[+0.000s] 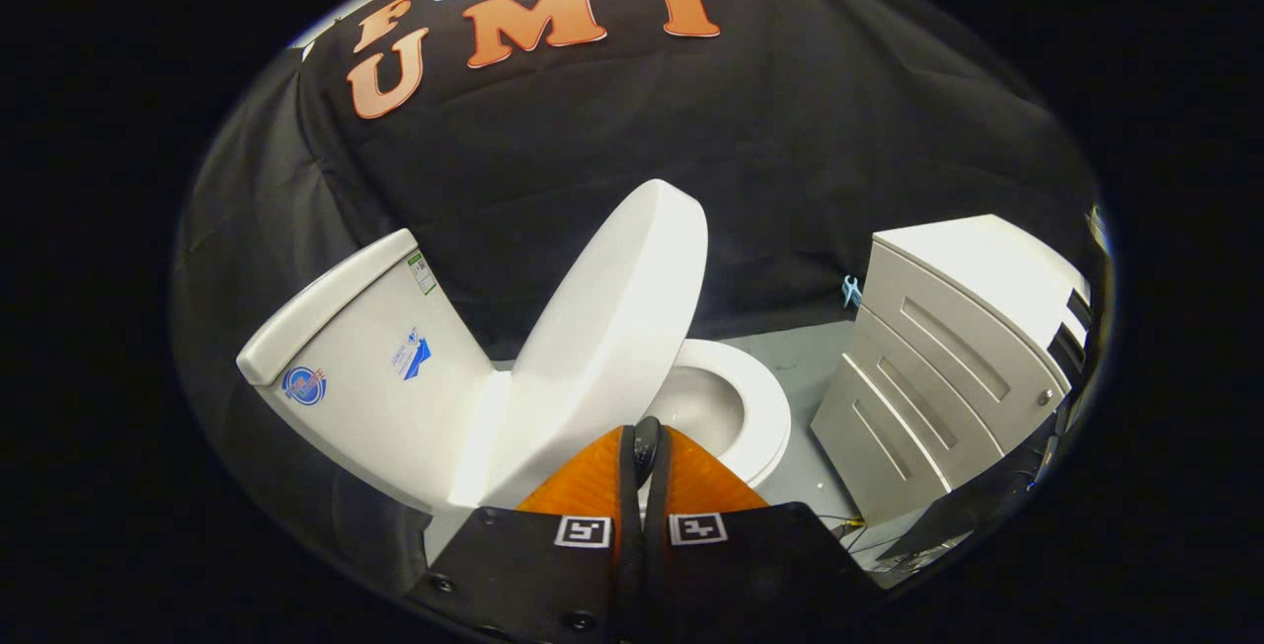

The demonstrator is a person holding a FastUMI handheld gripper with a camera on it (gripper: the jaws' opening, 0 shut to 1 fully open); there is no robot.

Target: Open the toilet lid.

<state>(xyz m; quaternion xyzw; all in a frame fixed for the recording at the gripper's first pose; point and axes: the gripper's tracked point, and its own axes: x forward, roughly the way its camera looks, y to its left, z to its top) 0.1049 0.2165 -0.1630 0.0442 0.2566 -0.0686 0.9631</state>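
1. Gripper view: the jaws (pixel 645 446) are pressed together with almost no gap and nothing held between them; their tips sit at about 6 o'clock, against or just in front of the lower edge of the toilet lid (pixel 617 328). Contact cannot be told for sure.
2. Gripper view: the toilet lid is already raised well off the seat (pixel 765 417). It stands steeply, its long axis running from the tips up toward 12 to 1 o'clock, and its outer face leans toward the tank (pixel 370 367) at about 9 to 10 o'clock.
3. Gripper view: the open bowl (pixel 706 407) and seat ring lie just beyond the tips at about 1 to 2 o'clock, and a white drawer cabinet (pixel 948 358) stands well apart at 3 o'clock.
4. Judgement: the lift looks nearly done. What remains turns on the lid lying directly ahead of the jaws and slightly toward 11 o'clock, so a push toward the tank should rest it upright.
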